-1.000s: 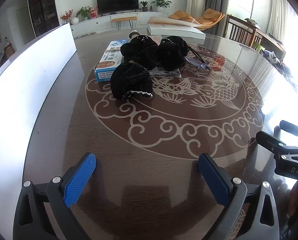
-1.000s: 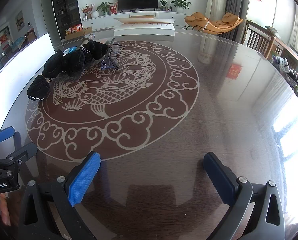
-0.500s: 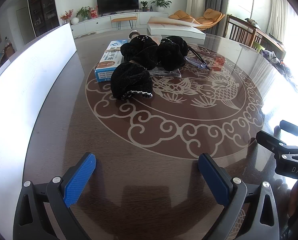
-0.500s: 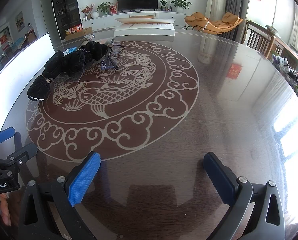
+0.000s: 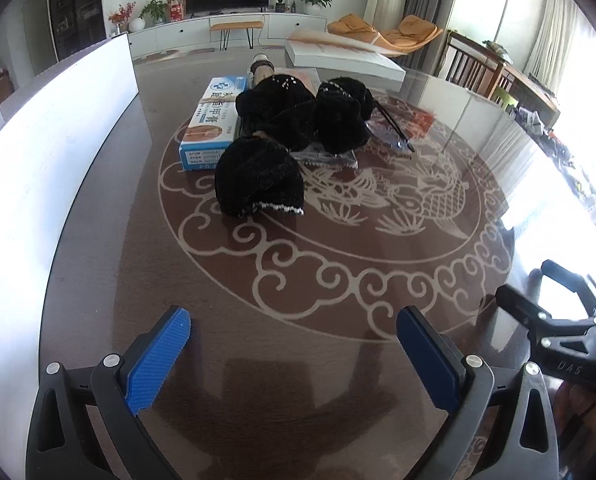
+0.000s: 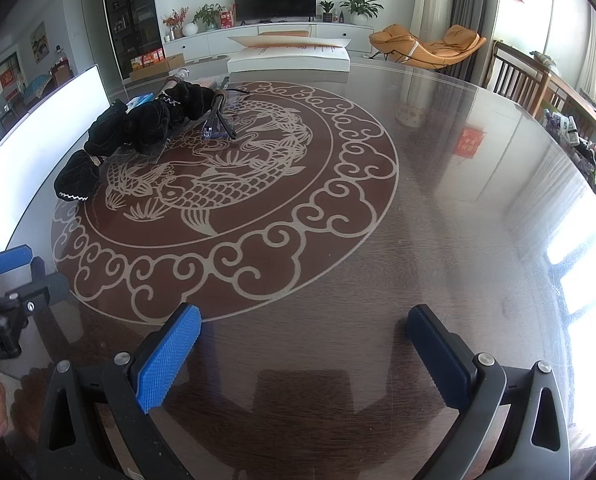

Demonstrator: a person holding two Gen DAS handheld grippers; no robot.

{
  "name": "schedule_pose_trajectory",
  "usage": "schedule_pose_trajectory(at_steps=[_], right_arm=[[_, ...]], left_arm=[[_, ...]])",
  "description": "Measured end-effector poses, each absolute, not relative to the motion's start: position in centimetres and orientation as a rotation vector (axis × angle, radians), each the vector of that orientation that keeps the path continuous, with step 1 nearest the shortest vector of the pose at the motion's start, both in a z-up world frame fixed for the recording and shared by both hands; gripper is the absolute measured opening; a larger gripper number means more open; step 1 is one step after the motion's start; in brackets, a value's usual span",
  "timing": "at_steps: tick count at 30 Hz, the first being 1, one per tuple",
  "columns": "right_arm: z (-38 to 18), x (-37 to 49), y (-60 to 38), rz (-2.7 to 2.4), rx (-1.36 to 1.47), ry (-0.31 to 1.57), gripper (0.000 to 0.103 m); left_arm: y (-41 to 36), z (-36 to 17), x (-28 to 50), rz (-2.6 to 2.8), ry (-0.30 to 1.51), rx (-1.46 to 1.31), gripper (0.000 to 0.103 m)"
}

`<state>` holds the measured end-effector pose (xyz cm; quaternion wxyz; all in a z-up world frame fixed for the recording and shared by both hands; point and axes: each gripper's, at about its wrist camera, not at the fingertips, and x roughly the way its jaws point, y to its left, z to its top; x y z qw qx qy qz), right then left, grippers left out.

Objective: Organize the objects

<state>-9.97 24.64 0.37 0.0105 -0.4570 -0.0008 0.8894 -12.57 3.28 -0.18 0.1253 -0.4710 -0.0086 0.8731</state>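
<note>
Left hand-held gripper [image 5: 294, 344]: blue pads spread wide, nothing between them, low over the near bench [image 5: 258, 360] edge. Right hand-held gripper [image 6: 303, 340]: likewise spread and empty.

Task items are clustered at the far left of the bench's fish medallion, well apart from both grippers: black fabric bundles [image 5: 258, 178], one lying nearest and apart from the rest; blue-and-white carton [image 5: 212, 126], closed, contents not visible, touching the bundles; clear plastic packet [image 6: 218, 122] beside them.

Nothing appears to have moved.
</note>
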Motion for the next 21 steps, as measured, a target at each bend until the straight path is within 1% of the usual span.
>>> schedule_pose_trajectory(at_steps=[2, 5, 7, 9, 10, 11, 12, 13, 14, 16, 19, 21], right_arm=[[0.4, -10.0, 24.6, 2.776, -1.426, -0.002, 0.103], [0.4, -10.0, 24.7, 2.776, -1.426, -0.002, 0.103], [0.4, -10.0, 24.7, 2.776, -1.426, -0.002, 0.103], [0.4, -10.0, 24.7, 2.776, -1.426, -0.002, 0.103], [0.4, -10.0, 24.7, 2.776, -1.426, -0.002, 0.103], [0.4, -10.0, 24.7, 2.776, -1.426, -0.001, 0.103], [0.4, -10.0, 24.7, 2.776, -1.426, -0.001, 0.103], [0.4, -10.0, 24.7, 2.776, -1.426, -0.002, 0.103], [0.4, -10.0, 24.6, 2.776, -1.426, -0.001, 0.103], [0.4, -10.0, 24.7, 2.776, -1.426, -0.002, 0.103], [0.4, -10.0, 24.7, 2.777, -1.426, 0.001, 0.103], [0.3, -10.1, 24.6, 2.776, -1.426, -0.001, 0.103]], left_arm=[[3.0, 1.4, -14.3, 2.568, -0.076, -1.33, 0.103], [3.8, 3.0, -17.5, 2.624, 0.016, -1.302, 0.103], [4.2, 2.6, -19.8, 2.635, 0.072, -1.352, 0.103], [3.9, 2.0, -21.2, 2.652, 0.068, -1.393, 0.103], [3.6, 1.8, -21.6, 2.658, 0.049, -1.39, 0.1], [3.3, 1.7, -21.7, 2.657, 0.03, -1.379, 0.082], [3.2, 1.4, -21.7, 2.651, 0.026, -1.384, 0.069], [3.2, 1.1, -21.4, 2.635, 0.021, -1.388, 0.044], [3.2, 1.0, -20.9, 2.632, 0.033, -1.391, 0.035], [3.2, 1.0, -19.2, 2.657, 0.065, -1.377, 0.034], [2.6, 1.2, -15.2, 2.677, 0.046, -1.388, 0.034], [2.3, 1.3, -12.3, 2.7, 0.067, -1.389, 0.035]])
